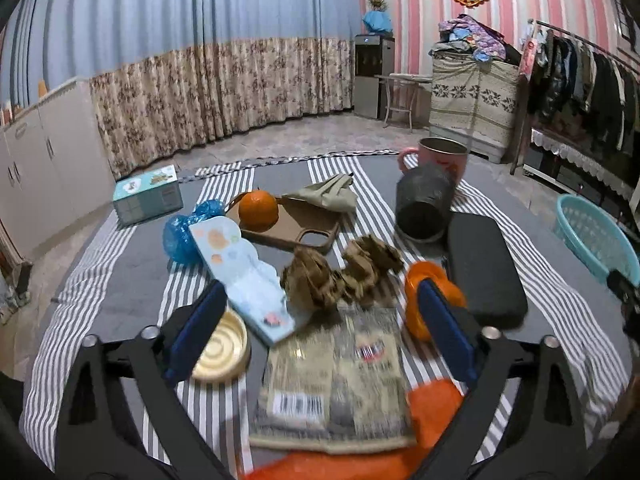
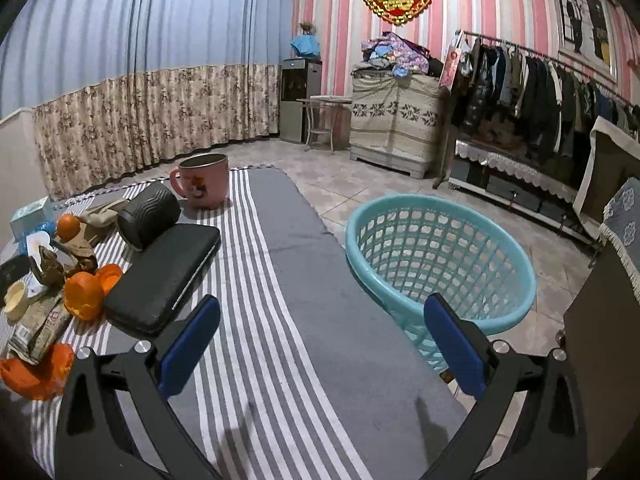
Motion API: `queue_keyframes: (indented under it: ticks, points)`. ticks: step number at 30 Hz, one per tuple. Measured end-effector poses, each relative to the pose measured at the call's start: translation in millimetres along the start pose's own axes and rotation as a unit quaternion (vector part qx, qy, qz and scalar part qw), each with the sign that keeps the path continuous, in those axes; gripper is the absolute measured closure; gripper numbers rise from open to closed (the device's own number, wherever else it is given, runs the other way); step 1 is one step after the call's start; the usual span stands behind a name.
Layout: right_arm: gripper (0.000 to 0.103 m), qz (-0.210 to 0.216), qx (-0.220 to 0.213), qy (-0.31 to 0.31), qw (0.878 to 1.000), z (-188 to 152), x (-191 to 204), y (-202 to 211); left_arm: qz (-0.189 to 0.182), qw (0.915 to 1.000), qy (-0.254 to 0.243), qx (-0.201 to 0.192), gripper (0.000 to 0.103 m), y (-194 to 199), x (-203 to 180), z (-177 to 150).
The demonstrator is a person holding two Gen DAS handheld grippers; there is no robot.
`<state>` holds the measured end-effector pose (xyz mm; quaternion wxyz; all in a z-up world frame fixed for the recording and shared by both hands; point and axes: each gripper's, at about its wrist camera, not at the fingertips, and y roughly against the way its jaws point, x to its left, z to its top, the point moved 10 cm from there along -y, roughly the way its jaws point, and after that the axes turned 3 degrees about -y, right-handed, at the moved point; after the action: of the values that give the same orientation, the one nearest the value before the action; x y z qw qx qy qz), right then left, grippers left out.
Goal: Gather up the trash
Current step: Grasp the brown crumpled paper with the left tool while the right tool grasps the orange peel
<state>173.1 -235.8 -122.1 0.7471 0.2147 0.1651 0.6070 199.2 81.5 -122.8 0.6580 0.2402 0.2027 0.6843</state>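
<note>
My left gripper (image 1: 320, 320) stands open low over the litter on the striped cloth (image 1: 100, 300). Between its blue fingers lie a printed snack wrapper (image 1: 332, 372), crumpled brown paper (image 1: 340, 276) and a light-blue card pack (image 1: 244, 280); the pads press on none of them. A gold lid (image 1: 220, 348) lies by the left finger and orange peel (image 1: 424, 300) by the right one. More peel (image 1: 360, 460) sits under the wrapper's near edge. My right gripper (image 2: 324, 344) is open and empty above bare cloth, with the teal basket (image 2: 440, 256) on the floor to its right.
A whole orange (image 1: 258, 210) rests on a brown phone case (image 1: 288, 228), beside a blue plastic bag (image 1: 184, 232) and an olive cloth (image 1: 328, 196). A tipped dark can (image 1: 424, 208), pink mug (image 1: 440, 156), black case (image 1: 484, 268) and tissue box (image 1: 146, 194) also stand around.
</note>
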Motion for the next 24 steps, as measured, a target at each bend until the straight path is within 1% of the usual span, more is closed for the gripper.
queue_keyframes:
  ticks: [3, 4, 5, 7, 10, 12, 14, 16, 19, 22, 24]
  points:
    - [0.004, 0.001, 0.009, -0.001, 1.0, 1, 0, -5, -0.004, 0.9994, 0.01, 0.031, 0.028, -23, 10, -1]
    - [0.004, 0.001, 0.013, 0.0, 1.0, 1, 2, -7, -0.006, 0.9991, 0.011, 0.04, 0.03, -28, 11, -3]
    - [0.004, -0.001, 0.015, 0.002, 1.0, 1, 4, -8, -0.007, 0.9984, 0.009, 0.056, 0.034, -39, 14, -6]
    - [0.004, 0.001, 0.02, 0.009, 1.0, 2, 10, -11, -0.008, 0.9972, 0.005, 0.074, 0.037, -48, 14, -11]
    - [0.004, 0.004, 0.03, 0.012, 0.999, 3, 21, -13, -0.025, 0.9945, 0.01, 0.101, 0.047, -65, 15, -15]
    - [0.004, 0.012, 0.037, 0.009, 0.999, 2, 28, -15, -0.04, 0.994, 0.006, 0.102, 0.057, -68, 12, -13]
    - [0.004, 0.021, 0.046, 0.007, 0.999, 0, 34, -17, -0.042, 0.9937, -0.002, 0.104, 0.063, -70, 10, -14]
    - [0.004, 0.031, 0.055, 0.01, 0.998, -2, 46, -18, -0.05, 0.9934, 0.001, 0.104, 0.066, -69, 10, -14]
    - [0.004, 0.043, 0.059, 0.022, 0.997, -4, 67, -17, -0.06, 0.9943, -0.001, 0.088, 0.066, -54, 11, -10]
    - [0.004, 0.064, 0.063, 0.027, 0.996, -5, 90, -15, -0.051, 0.9968, -0.018, 0.059, 0.066, -31, 16, -4]
    - [0.004, 0.071, 0.06, 0.033, 0.995, -5, 107, -13, -0.038, 0.998, -0.031, 0.04, 0.067, -18, 26, -1]
